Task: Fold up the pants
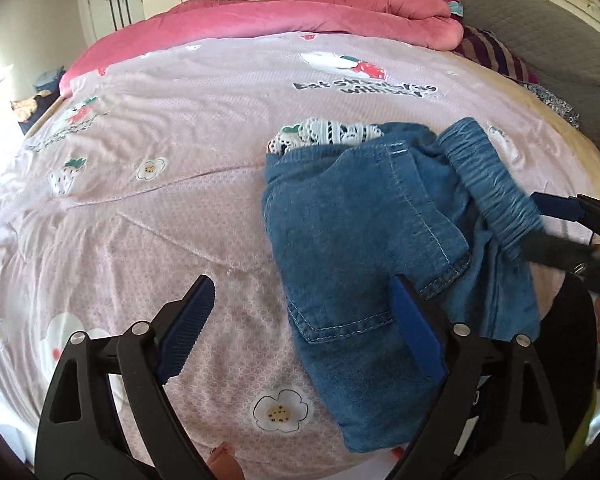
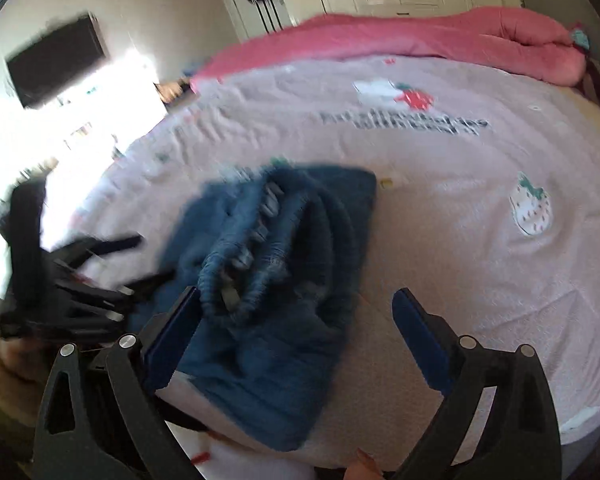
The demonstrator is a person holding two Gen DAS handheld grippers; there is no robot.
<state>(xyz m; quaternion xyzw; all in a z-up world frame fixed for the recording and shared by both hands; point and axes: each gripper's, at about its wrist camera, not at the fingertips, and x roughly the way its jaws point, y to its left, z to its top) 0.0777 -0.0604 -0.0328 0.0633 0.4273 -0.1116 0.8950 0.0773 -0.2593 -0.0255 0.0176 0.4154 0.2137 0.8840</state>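
Left wrist view, nearest first: the left claw (image 1: 300, 332) stands wide apart with nothing clamped; its right-hand pad lies over the near edge of the pants (image 1: 364, 248), while the other pad hangs over bare bedspread (image 1: 160, 208). Neither pad presses cloth. In the right wrist view the right claw (image 2: 296, 344) is likewise spread wide and empty, the elastic waistband (image 2: 240, 264) lying just ahead of its left-hand pad, with no cloth pinched.

Judging from both claws being empty over a compact bundle, a fold has been laid down and let go; the step in hand looks like the release between folds, or the end of folding. The next move, if the bundle is to be tidied, calls for flattening the raised waistband and squaring the loose edges, taking hold at two corners at once so the layers do not slide apart.

The pants are small blue denim ones with an elasticated, gathered waistband (image 1: 488, 184) and pale topstitching around a patch pocket. They lie folded into a roughly oblong stack on the pink bedspread, towards the near edge of the bed, the waistband end humped up and rather rumpled. A bit of white lace trim (image 1: 328, 134) peeps from the far side of the denim. Beyond, a pink quilt (image 1: 300, 16) is bunched along the far edge of the bed.
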